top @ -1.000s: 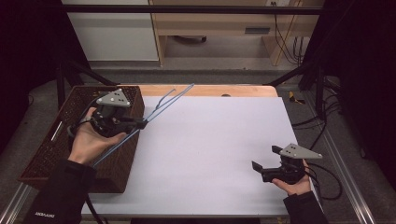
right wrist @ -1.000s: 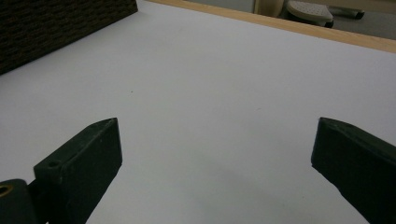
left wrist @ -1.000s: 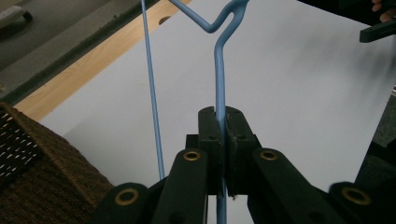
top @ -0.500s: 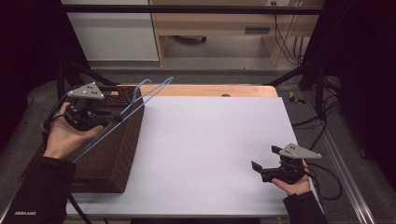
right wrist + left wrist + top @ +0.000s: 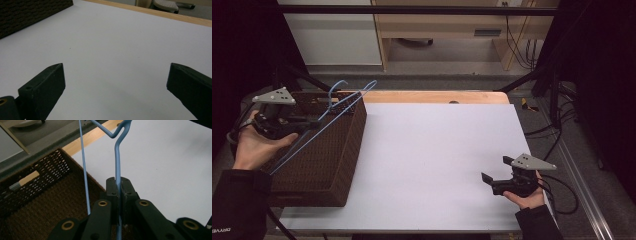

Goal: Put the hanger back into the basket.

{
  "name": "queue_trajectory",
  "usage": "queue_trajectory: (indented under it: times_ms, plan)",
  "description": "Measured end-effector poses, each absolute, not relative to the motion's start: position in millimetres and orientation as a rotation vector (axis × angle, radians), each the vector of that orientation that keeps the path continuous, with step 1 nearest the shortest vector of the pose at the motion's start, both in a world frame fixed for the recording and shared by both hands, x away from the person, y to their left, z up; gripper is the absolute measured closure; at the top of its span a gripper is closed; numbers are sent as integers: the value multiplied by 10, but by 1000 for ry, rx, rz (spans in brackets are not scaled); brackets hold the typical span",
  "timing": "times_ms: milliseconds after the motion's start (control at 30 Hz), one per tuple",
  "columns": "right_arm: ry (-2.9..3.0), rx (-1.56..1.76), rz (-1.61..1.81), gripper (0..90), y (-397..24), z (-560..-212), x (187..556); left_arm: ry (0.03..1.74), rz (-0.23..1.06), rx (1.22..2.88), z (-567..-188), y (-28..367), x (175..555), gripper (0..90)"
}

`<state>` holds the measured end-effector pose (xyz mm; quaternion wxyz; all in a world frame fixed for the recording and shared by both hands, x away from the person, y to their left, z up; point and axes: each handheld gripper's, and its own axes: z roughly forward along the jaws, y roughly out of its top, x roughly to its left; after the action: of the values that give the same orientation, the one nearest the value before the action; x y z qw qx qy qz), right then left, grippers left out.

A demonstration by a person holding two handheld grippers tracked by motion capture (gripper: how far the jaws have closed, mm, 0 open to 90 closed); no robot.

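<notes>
- Right gripper [image 5: 490,183]: black, blocky, with a grey three-cornered plate on top, it rests low at the near right corner of the tabletop [image 5: 432,155], held from below by the right hand [image 5: 524,197]. In the right gripper view its fingers [image 5: 43,86] stand wide apart with nothing but bare white surface between them; they are dark wedges with blunt, slanted tips.
- Tabletop: a smooth, matt white sheet, flat and unmarked, with a strip of pale wood showing along its far edge.
- Left gripper [image 5: 118,192]: its fingers are pressed together on the hanger [image 5: 117,165], the thin rod running straight up between the two flat black pads. Brass-coloured rivets dot the black linkage below.
- Hanger [image 5: 329,112]: thin light-blue wire, round in section, with a kinked neck and a curled hook at the far end. It hangs slanted above the basket [image 5: 337,165], hook end reaching past the far rim, long straight bars crossing the basket's open top.
- Basket: dark brown, tightly woven wicker, rectangular with upright walls, at the left edge of the tabletop. Its far wall is a looser, see-through weave, pale wood showing behind.
- Left hand [image 5: 254,145]: holds the gripper over the basket's left side.
- Beyond: grey floor, pale cabinets, dark frame bars, loose cables at right.
</notes>
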<state>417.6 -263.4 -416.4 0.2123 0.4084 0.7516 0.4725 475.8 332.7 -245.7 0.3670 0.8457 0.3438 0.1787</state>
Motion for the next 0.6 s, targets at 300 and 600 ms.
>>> queue_trajectory:
  times_ms: [300, 600]
  plan:
    - [2086, 1137, 1309, 22, -2633, -4165, 4179, 942, 453, 2160, -2590, 3652, 4748, 872]
    - [2086, 1134, 1305, 22, -2634, -4166, 4181, 989, 453, 2152, -2724, 3907, 4748, 872]
